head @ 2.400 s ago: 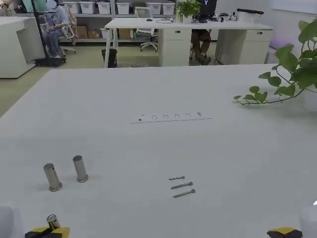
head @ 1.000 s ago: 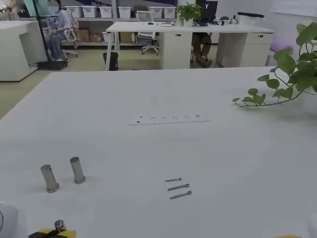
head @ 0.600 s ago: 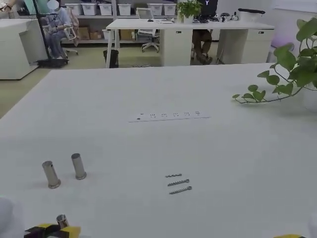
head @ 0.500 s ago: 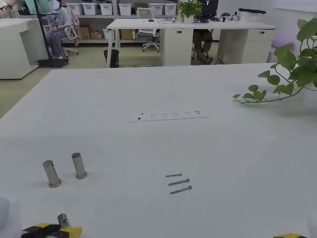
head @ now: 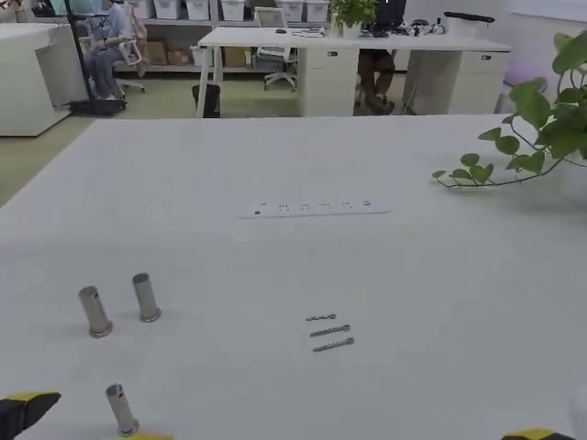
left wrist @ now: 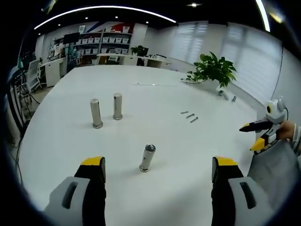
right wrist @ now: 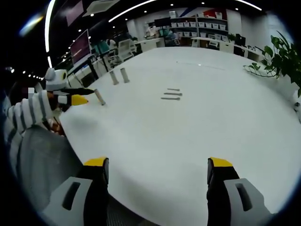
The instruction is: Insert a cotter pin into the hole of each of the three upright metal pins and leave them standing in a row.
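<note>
Three metal pins stand upright on the white table [head: 303, 147]: two side by side at the left [head: 94, 312] [head: 146, 298] and a third [head: 120, 410] nearer me. My left gripper [left wrist: 159, 162] is open, and the third pin [left wrist: 147, 157] stands free just ahead between its jaws. One of its yellow fingertips [head: 27, 403] shows in the head view. Three cotter pins [head: 329, 330] lie in a small stack mid-table, also ahead of my right gripper [right wrist: 158, 162], which is open and holds nothing above the near table edge.
A flush power strip [head: 312, 209] sits in the table's middle. A leafy plant [head: 541, 128] hangs over the far right edge. Desks, shelves and a seated person [head: 101, 37] are beyond the table.
My left gripper, earlier shut on the third pin at the near left, has opened and drawn back; the pin now stands alone. The head camera has tilted down slightly.
</note>
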`<state>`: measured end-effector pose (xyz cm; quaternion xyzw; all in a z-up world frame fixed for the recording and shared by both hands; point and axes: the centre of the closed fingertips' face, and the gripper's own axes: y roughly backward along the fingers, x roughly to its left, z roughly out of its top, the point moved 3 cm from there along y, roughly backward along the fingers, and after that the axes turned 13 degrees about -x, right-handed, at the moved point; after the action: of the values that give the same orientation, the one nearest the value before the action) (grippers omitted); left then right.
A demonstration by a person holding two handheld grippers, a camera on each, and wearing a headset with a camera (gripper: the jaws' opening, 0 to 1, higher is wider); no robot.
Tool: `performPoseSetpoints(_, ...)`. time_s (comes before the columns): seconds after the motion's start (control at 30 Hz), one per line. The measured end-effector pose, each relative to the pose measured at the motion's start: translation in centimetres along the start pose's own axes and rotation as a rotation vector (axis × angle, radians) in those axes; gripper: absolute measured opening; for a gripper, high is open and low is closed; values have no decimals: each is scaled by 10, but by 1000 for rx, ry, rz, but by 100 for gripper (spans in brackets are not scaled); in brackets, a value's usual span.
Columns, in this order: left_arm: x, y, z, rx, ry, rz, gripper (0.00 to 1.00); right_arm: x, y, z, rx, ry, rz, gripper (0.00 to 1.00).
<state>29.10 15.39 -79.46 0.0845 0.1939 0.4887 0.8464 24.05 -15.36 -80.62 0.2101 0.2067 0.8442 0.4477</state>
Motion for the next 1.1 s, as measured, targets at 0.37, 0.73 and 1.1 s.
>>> performPoseSetpoints(0.37,-19,15,13,-64,100,-93,99,-1,1,3,12,15,0,85)
performPoseSetpoints(0.73,-14,27,8,-16,80,-51,99,-1,0,21,16,41,26,77)
performPoseSetpoints(1.1,-13,33,5,-25,95,-61,99,-15,-6,67,-1,70,53,76)
